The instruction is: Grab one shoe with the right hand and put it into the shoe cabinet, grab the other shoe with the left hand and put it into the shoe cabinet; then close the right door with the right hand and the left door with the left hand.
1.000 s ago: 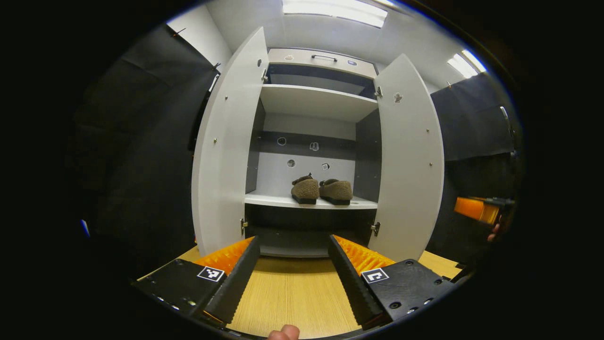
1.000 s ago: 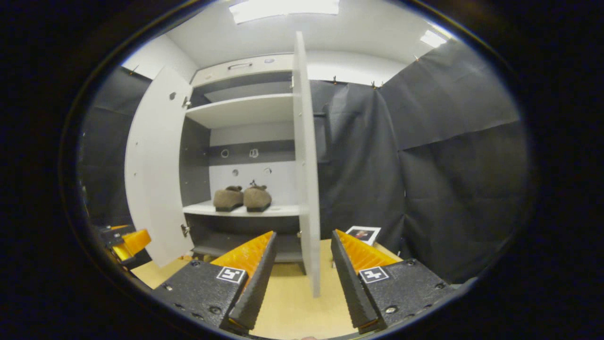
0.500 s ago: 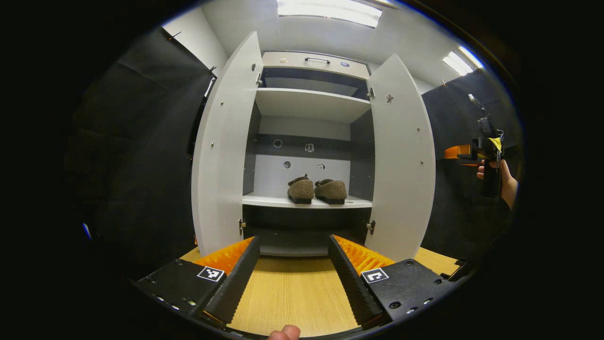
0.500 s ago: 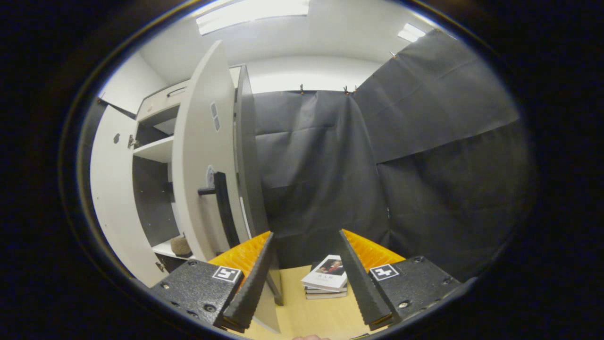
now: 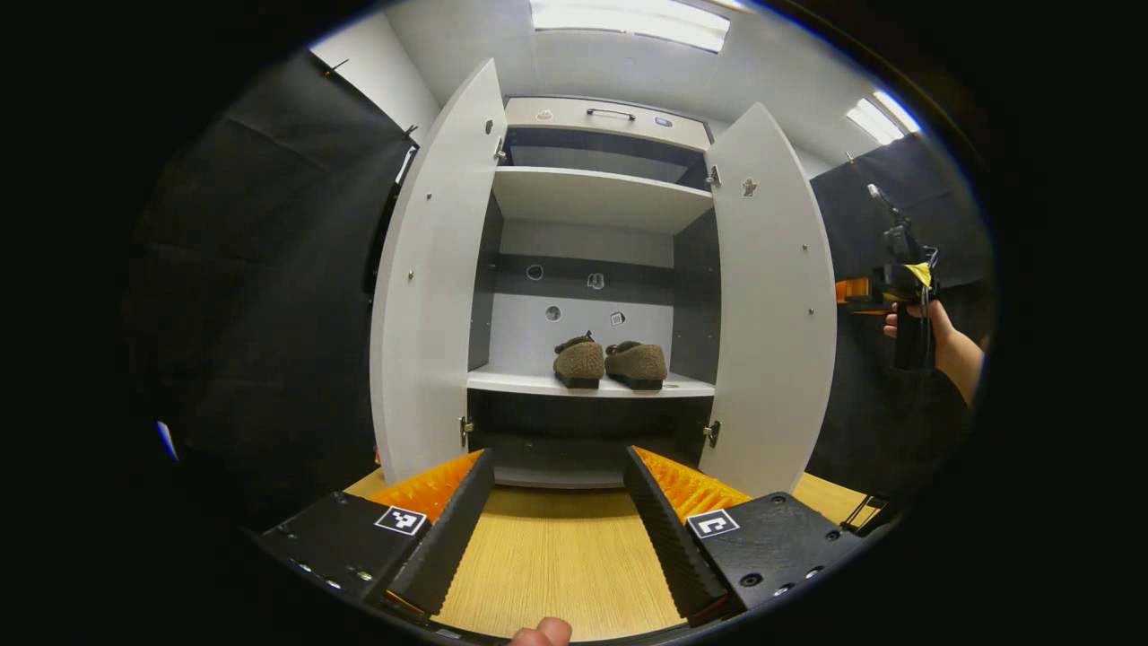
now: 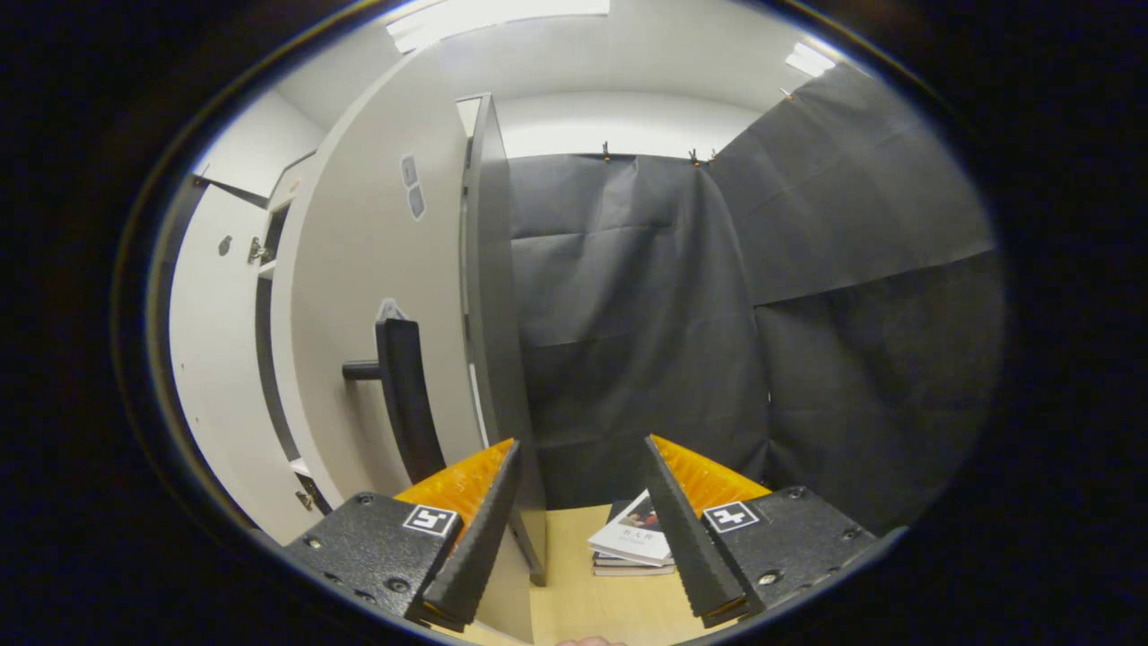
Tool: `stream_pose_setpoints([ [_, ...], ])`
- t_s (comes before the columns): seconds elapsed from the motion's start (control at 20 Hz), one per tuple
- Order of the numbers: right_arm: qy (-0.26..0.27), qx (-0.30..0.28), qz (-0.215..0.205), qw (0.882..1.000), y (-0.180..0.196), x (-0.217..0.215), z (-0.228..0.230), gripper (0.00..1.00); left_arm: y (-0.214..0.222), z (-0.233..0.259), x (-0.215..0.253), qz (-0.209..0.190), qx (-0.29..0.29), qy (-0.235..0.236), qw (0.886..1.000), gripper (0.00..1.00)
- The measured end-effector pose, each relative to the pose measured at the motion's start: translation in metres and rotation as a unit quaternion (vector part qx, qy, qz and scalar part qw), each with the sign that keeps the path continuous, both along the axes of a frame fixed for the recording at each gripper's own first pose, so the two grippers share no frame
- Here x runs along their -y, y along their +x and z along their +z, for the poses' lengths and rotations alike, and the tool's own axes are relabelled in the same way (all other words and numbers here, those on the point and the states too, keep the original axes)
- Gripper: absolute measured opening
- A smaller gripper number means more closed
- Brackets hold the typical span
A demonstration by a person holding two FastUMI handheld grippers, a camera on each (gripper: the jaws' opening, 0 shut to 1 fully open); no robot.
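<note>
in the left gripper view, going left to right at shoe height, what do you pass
left door → left shoe → right shoe → right door → hand holding the right gripper

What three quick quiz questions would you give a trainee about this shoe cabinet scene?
1. True or false: both brown shoes stand side by side on a shelf inside the shoe cabinet.
2. Multiple choice: the right door is A) fully closed, B) open, C) taken off.
3. Fill in: on the wooden floor beyond the right hand-held gripper lies a small stack of ____.

Key:
1. True; the shoes touch neither gripper.
2. B; the left door is open too, and the black door handle is just left of the right hand-held gripper's open fingers.
3. Books.
</note>
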State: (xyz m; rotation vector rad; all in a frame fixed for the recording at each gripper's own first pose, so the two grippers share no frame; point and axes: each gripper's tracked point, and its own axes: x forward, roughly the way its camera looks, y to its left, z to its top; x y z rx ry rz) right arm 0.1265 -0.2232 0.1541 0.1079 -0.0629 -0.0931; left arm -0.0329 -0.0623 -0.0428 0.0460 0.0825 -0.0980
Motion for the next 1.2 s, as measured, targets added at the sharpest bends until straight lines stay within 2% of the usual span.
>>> stream_pose_setpoints([
  [0.1,-0.014,0.004,0.002,1.000,0.001,-0.005,0.005,0.83,0.002,0.000,0.001,-0.001,0.001,0.001,1.000,0.90],
  [0.25,-0.043,0.003,0.027,0.999,-0.001,-0.023,0.010,0.82,0.003,-0.001,0.004,-0.004,0.001,-0.004,1.000,0.90],
  [0.3,-0.051,0.002,0.037,0.998,-0.003,-0.033,0.010,0.73,0.004,-0.001,0.003,-0.004,0.001,-0.004,1.000,0.89],
  [0.35,-0.059,0.001,0.049,0.997,-0.003,-0.044,0.010,0.80,0.004,-0.001,0.003,-0.004,0.000,-0.005,1.000,0.89],
  [0.5,-0.069,0.001,0.091,0.993,0.001,-0.083,0.010,0.80,0.004,-0.001,-0.001,-0.001,0.000,-0.003,1.000,0.90],
  [0.65,-0.078,0.009,0.106,0.991,0.008,-0.110,0.012,0.80,0.002,0.002,-0.010,0.009,0.005,0.003,1.000,0.90],
  [0.95,-0.055,0.014,0.167,0.984,0.028,-0.174,0.010,0.81,0.001,0.001,-0.031,0.032,0.004,0.006,0.999,0.90],
  [1.2,-0.042,0.020,0.171,0.984,0.063,-0.213,0.011,0.82,-0.001,0.000,-0.037,0.040,0.001,0.001,0.999,0.90],
])
